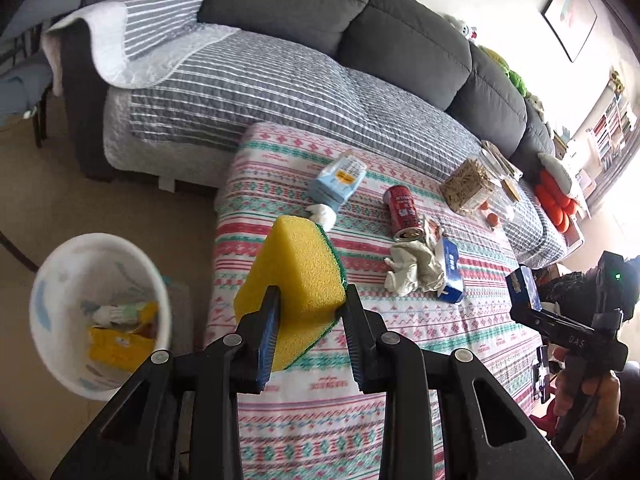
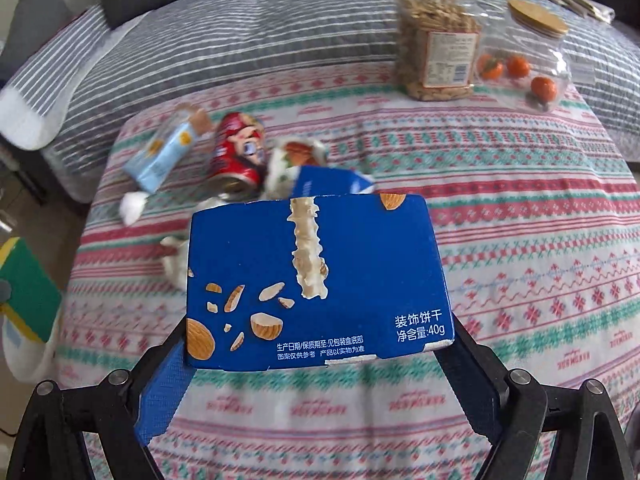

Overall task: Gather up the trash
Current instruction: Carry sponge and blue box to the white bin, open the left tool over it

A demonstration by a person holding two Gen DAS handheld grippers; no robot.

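Observation:
My left gripper (image 1: 310, 304) is shut on a yellow-and-green sponge (image 1: 298, 272), held above the table's left edge near the white trash bin (image 1: 60, 280), which holds wrappers. My right gripper (image 2: 320, 344) is shut on a blue biscuit box (image 2: 316, 280), held above the table; the box also shows at the right of the left wrist view (image 1: 524, 290). On the patterned tablecloth (image 2: 520, 248) lie a red can (image 1: 404, 212), a light-blue carton (image 1: 340, 180), crumpled paper (image 1: 412, 270), a small blue box (image 1: 450, 276) and a white tissue (image 2: 134, 206).
A jar of nuts (image 2: 436, 44) and a clear jar with oranges (image 2: 524, 68) stand at the table's far side. A grey sofa (image 1: 400, 36) with a striped cover lies behind. The floor (image 1: 40, 200) is left of the table.

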